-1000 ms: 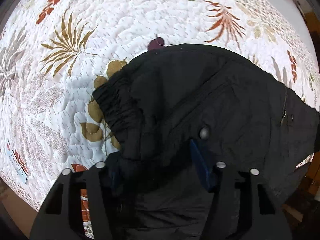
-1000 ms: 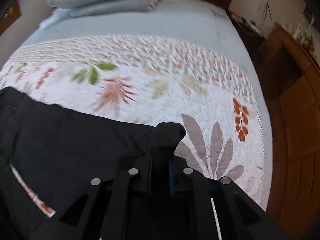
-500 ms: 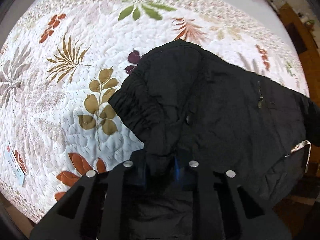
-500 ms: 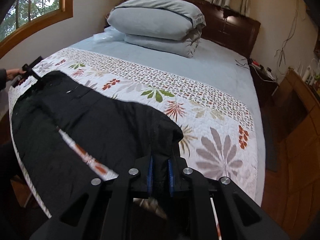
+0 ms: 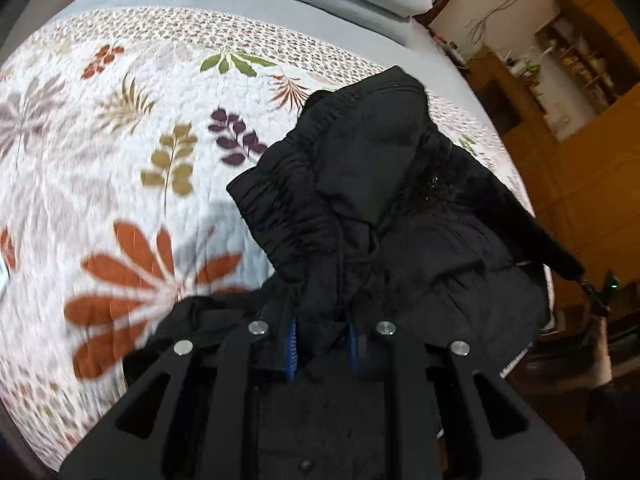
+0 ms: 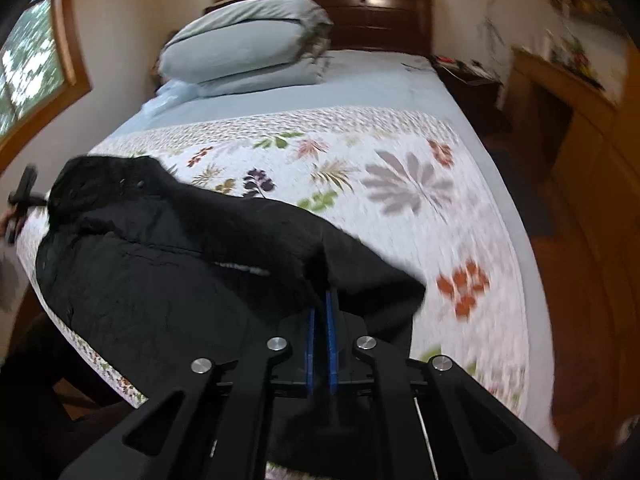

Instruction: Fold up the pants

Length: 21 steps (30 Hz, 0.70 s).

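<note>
Now higher than before, seemingly: pants point(image 5: 400, 208) pinched in both tools point(image 5: 320, 340) point(image 6: 321, 332).

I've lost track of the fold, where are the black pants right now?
The pants hang between both grippers over the near left part of the floral quilt, far from the pillows.

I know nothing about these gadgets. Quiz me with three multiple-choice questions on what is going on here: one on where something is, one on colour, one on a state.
1. Where do the pants lie?
A. on the floor
B. on the floral quilt
C. on the pillows

2. What colour are the pants?
A. black
B. red
C. white

3. What is the right gripper doing?
A. hanging open
B. pinching the quilt
C. clamped on pants fabric

Answers: B, quilt shows around and under them; A, the cloth is black throughout; C, blue pads squeeze black fabric.
</note>
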### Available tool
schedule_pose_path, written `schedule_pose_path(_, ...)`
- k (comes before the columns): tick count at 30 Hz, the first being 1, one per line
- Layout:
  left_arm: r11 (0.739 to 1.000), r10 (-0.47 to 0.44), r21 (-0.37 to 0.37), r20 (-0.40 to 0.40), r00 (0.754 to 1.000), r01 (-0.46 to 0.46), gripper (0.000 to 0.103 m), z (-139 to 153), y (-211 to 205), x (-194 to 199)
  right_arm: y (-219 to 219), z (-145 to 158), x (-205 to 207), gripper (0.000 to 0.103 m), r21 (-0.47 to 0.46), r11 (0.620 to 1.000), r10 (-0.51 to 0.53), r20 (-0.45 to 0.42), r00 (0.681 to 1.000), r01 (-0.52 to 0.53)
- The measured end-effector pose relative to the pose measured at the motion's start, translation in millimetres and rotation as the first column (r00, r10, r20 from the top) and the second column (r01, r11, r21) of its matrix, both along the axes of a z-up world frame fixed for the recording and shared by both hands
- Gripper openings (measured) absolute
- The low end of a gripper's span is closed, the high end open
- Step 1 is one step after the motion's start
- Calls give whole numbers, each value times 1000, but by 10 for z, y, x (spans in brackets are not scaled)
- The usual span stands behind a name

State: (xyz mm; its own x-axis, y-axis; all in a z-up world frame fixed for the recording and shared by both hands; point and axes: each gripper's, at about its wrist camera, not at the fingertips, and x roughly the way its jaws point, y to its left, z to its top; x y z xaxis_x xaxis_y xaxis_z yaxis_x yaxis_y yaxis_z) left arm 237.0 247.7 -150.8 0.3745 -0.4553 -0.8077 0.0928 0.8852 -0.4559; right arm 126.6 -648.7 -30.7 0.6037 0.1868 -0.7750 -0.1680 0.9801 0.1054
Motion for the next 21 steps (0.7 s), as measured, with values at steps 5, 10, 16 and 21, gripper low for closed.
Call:
schedule_pose_path(5, 998, 16, -61, 10, 1000, -15, 18, -92, 152, -398, -309, -219, -303, 0, 38, 988, -149, -44, 988, 150)
schedule_pose_path(10, 998, 30, -59, 34, 999, -28, 18, -159, 198, -510, -78, -45, -236, 11, 111, 985, -137, 18, 990, 134)
schedule_pose_path(16, 999, 10, -50, 72, 997, -7, 18, -121, 158, -430, 1828, 152, 749, 73, 51, 938, 338, 80, 938, -342)
schedule_pose_path(21, 997, 2, -77, 96, 995, 5, 18, -145, 209, -467, 3187, -306, 1571, 73, 16, 854, 520, -22, 854, -520)
